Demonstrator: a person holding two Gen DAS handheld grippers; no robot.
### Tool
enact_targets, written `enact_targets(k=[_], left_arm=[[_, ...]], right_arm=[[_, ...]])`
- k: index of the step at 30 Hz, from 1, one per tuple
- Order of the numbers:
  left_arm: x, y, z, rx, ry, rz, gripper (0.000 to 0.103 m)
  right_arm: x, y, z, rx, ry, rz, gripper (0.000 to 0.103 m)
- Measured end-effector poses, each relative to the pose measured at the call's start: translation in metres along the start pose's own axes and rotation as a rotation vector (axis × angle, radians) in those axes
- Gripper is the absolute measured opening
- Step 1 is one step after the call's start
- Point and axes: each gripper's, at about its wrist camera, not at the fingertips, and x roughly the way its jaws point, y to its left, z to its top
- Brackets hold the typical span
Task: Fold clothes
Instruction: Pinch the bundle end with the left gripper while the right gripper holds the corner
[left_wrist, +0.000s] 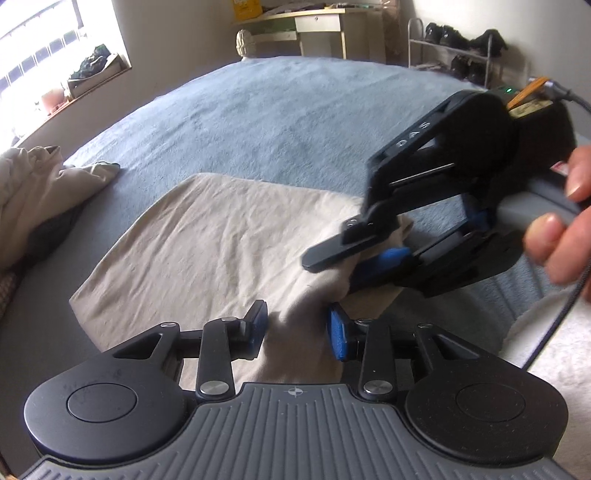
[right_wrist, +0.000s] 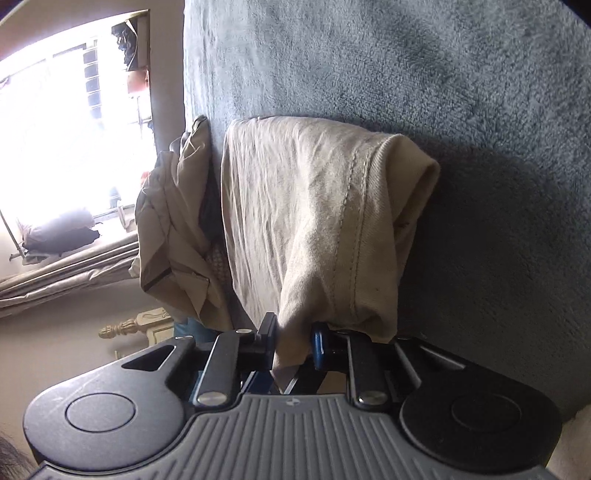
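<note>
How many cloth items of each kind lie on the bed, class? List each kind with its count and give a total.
Beige garment being folded: 1
Crumpled beige clothes at the bed's edge: 1 heap; number of pieces cannot be told
Blue blanket: 1
Total: 3

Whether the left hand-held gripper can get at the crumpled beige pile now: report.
Probably yes. The left hand-held gripper stands open around a ridge of the flat beige garment, not clamping it, and only blue blanket lies between it and the crumpled pile.
</note>
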Motion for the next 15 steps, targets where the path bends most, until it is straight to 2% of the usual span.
enact_targets(k=[5,10,15], left_arm=[[-0.002,0.006,-0.001,-0.053,-0.004,-0.014,0.032],[-0.001,0.006,-0.001,-0.056,0.002,-0.005,0.032],[0.000,0.006,-0.002,-0.057,0.009,0.009,0.032]], right_arm=[[-0.013,-0.006,0.004,0.037,0.011,-0.011,0.029],[-0.024,-0.010,0.000,0.082,0.004,0.014,0.038],[-0.041,0.007,-0.005,-0.027,-0.002,-0.036,0.039]])
